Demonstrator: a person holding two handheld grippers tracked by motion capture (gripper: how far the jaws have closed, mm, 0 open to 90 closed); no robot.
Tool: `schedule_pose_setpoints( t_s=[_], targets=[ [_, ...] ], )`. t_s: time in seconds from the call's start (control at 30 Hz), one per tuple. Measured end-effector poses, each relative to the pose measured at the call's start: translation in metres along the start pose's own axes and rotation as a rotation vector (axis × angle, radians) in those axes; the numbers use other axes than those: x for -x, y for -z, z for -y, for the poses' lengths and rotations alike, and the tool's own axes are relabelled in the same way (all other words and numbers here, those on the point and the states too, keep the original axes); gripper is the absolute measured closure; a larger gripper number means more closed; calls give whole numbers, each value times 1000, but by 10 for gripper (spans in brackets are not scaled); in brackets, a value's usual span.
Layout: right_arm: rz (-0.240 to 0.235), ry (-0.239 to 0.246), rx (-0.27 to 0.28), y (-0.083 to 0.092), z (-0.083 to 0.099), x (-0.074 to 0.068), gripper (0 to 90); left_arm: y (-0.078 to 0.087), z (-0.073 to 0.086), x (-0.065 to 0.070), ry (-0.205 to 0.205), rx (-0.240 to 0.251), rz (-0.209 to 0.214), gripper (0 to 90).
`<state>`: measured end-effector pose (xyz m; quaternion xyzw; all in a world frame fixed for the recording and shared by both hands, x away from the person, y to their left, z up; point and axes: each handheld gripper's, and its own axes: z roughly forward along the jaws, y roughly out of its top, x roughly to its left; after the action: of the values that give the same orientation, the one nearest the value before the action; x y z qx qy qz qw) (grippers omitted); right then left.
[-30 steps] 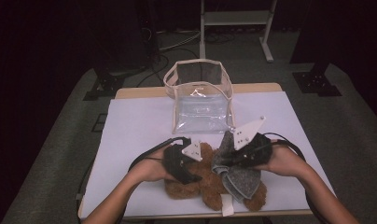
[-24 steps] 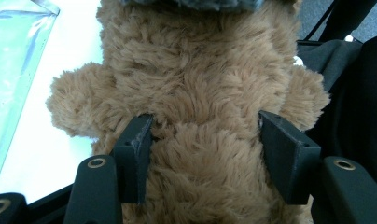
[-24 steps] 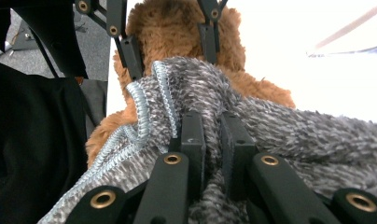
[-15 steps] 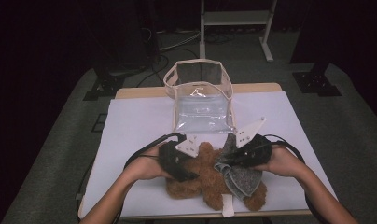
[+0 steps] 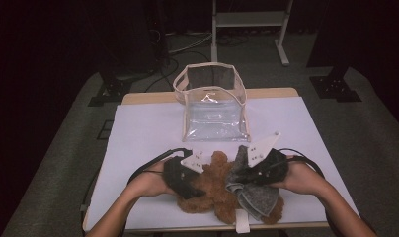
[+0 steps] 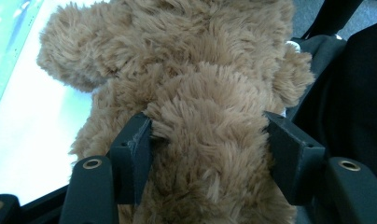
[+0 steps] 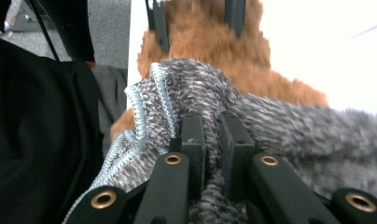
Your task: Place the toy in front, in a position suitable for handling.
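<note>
A white-covered table (image 5: pixel 138 133) stands in a dark room, a clear bag (image 5: pixel 213 106) at its far side. At the near edge, the left gripper (image 5: pixel 190 182) clamps the brown teddy bear (image 5: pixel 212 190); the right gripper (image 5: pixel 247 177) pinches grey knitted cloth (image 5: pixel 254 197) on the bear, whose pale blue hem (image 7: pixel 161 93) shows in the right gripper view.

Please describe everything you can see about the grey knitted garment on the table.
The grey knitted garment is a small piece of mottled grey and white knit with a fuzzy surface. The right gripper view shows a pale blue ribbed hem along one edge. It is crumpled, not spread flat, and lies over the right side of the brown teddy bear near the front edge of the white table. The right gripper is shut on a bunched fold of it, pinched between its two black jaws.
</note>
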<state>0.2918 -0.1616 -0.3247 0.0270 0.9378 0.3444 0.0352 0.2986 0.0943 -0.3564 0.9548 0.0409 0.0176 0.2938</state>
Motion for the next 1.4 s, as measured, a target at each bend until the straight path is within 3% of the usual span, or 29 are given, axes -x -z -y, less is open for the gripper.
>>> schedule_pose_setpoints(
  t_s=[0.13,0.23,0.37,0.43,0.5,0.53,0.6,0.7,0.83,0.93,1.0,1.07,1.13,1.27,1.4],
  targets=[
    [-8,8,-7,-5,-1,1,811,3,5,0,8,16,-5,375],
    [-6,-43,35,9,19,4,812,3,6,-1,11,40,0,376],
    [31,-117,78,30,52,5,811,2,1,-1,1,26,-6,375],
    [69,-142,62,40,64,5,809,2,0,0,-4,17,-15,374],
    [111,-177,12,47,78,7,806,2,2,0,0,21,-16,374],
    [117,-196,2,49,85,9,805,2,2,-1,-1,23,-16,374],
    [105,-230,30,51,93,9,805,2,3,-2,6,31,-9,375],
    [86,-207,97,53,85,7,806,2,1,-3,4,27,-5,379],
    [57,-135,166,53,53,4,806,1,-4,-3,-8,19,-3,382],
    [47,-73,161,45,26,2,805,0,-5,-3,-12,19,-6,381],
    [35,-45,127,34,15,1,806,1,-4,-3,-14,17,-9,380],
    [54,-38,52,22,14,1,807,5,-2,-2,-5,32,-19,375],
    [53,-46,20,11,24,3,810,12,-1,-3,-1,51,-19,370],
    [50,-99,69,11,42,7,814,27,3,-3,6,49,-40,352],
    [50,-112,76,13,48,9,815,33,15,-5,42,52,-47,338]
  ],
)
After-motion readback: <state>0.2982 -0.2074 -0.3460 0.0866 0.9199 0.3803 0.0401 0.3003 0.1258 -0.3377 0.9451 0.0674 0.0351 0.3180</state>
